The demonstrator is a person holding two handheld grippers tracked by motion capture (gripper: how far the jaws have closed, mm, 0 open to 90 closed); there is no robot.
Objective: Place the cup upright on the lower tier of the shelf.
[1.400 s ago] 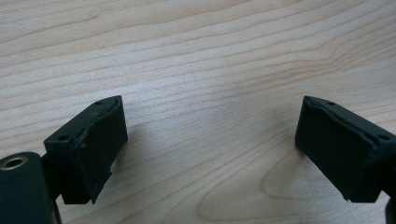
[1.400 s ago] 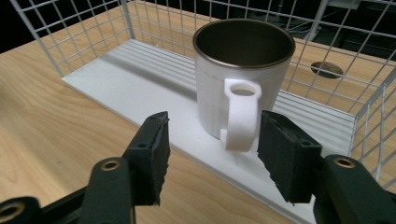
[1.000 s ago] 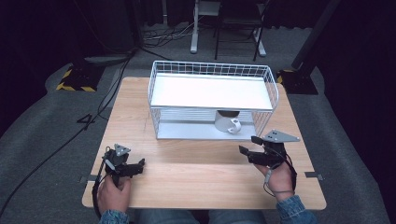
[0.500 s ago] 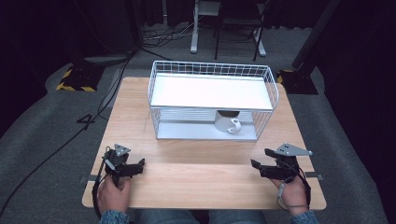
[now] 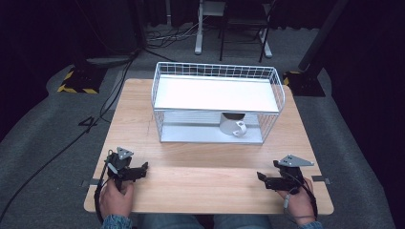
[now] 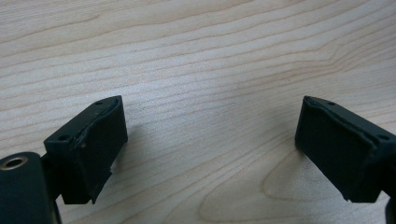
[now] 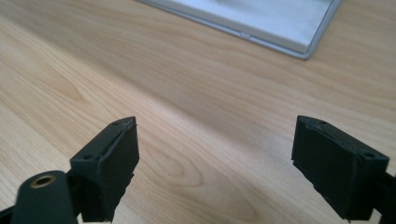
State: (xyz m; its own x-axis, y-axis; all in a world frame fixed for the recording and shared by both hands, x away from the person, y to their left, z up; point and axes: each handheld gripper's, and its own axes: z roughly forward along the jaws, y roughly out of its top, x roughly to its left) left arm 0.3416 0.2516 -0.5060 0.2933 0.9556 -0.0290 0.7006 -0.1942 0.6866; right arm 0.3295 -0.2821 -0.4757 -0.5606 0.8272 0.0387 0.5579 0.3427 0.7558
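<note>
Dark room all round: black curtains, grey carpet, cables on the floor, a chair (image 5: 246, 19) and stand legs behind the table. Light wooden table (image 5: 200, 191) is seen with a white wire rack (image 5: 217, 102) set toward its far edge, roughly centred. A white mug (image 5: 232, 125) is stood on the rack's lower shelf, right of middle, under the white upper shelf; its handle is turned toward the near right.

Left gripper (image 5: 139, 171) is held low near the table's near-left corner, jaws spread wide with nothing between them; in the left gripper view (image 6: 210, 154) bare wood grain is seen between the two black pads. Right gripper (image 5: 261, 178) is held near the near-right corner, jaws likewise spread and empty; in the right gripper view (image 7: 215, 163) the rack's lower shelf edge (image 7: 261, 25) is seen ahead, well apart from the jaws.

Progress judged: the mug appears already placed in the rack, nothing is gripped, and both grippers are parked at the near edge, well apart from the rack. The work looks finished or nearly so; if anything is left, it cannot be told from these pictures. Table top between grippers and rack is bare wood. Yellow-black striped base (image 5: 76, 82) is noted on the floor beyond the far-left corner.
</note>
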